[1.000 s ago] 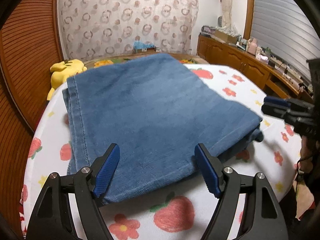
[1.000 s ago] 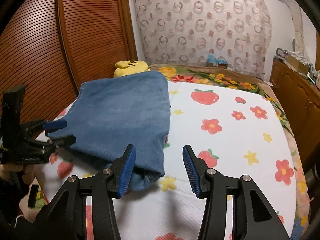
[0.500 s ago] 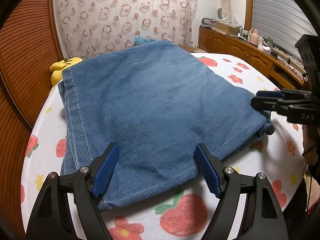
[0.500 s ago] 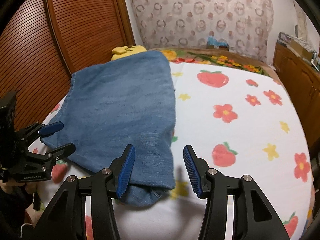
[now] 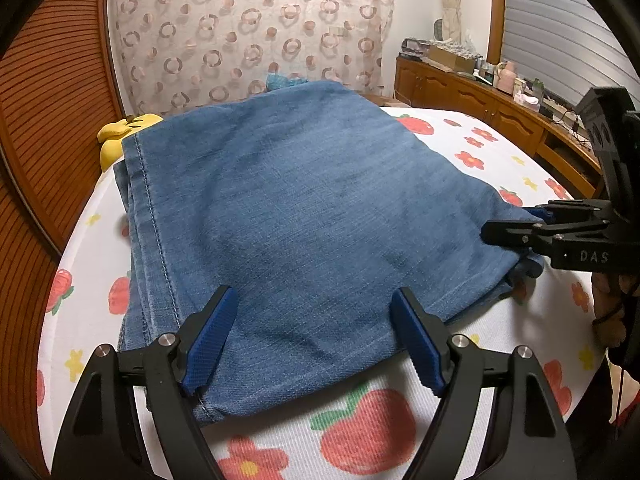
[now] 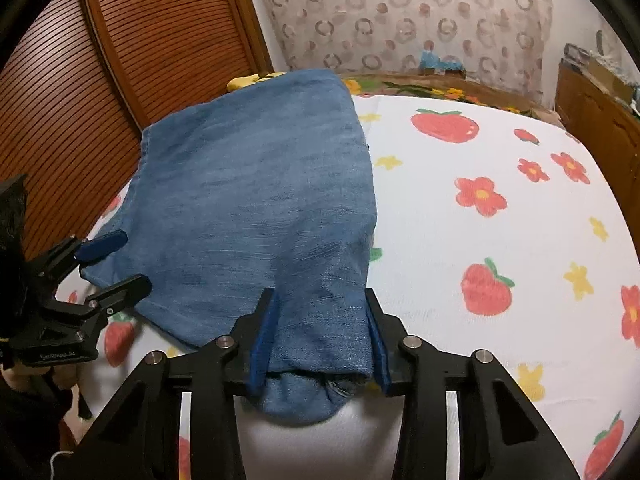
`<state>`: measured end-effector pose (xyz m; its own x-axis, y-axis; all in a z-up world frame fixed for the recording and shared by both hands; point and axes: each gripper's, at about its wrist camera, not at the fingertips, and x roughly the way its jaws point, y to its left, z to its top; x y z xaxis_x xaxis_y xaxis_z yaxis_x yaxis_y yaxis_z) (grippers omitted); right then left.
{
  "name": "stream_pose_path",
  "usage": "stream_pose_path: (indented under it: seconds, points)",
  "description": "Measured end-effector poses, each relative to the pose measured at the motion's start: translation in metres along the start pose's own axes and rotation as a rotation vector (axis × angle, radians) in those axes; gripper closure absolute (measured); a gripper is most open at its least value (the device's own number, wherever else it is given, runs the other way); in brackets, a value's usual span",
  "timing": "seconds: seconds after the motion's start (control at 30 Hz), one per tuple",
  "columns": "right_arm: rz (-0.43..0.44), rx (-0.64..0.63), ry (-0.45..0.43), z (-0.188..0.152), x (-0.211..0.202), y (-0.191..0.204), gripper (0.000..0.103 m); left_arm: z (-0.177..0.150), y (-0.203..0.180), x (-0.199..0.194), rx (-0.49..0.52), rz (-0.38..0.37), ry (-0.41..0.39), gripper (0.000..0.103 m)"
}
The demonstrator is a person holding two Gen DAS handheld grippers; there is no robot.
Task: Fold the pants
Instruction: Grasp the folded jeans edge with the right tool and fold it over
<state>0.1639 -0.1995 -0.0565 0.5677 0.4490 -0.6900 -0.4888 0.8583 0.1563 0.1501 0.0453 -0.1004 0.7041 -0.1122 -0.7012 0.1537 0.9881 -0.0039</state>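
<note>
While folded on the bed — pants, both hand-held grippers agape.

Warm, even indoor light around me; soft shadows, no glare. Fisheye bends my edges; corners go black.

Folded blue denim pants on bedsheet

The right gripper, seen from the left wrist view, carries white letters "DAS" on its black body.
</note>
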Motion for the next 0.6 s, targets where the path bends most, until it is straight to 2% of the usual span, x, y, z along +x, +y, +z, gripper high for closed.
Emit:
stream_pose_path:
  seconds: [0.07,0.17,0.47,0.6]
  points:
    - [0.019,0.018,-0.004,0.000,-0.001,-0.002,0.077,0.001,-0.001,0.001,-0.002,-0.004,-0.002,0.023]
    - [0.043,0.021,-0.017,0.003,-0.005,0.000,0.086,0.003,-0.002,0.002,-0.005,-0.008,-0.004,0.023]
    - [0.108,0.009,-0.096,0.017,-0.026,0.006,0.089,0.003,-0.002,0.002,-0.025,-0.022,-0.015,0.023]
    - [0.134,-0.035,-0.147,0.028,-0.042,0.021,0.089,0.002,0.002,-0.005,-0.041,-0.018,-0.018,0.023]
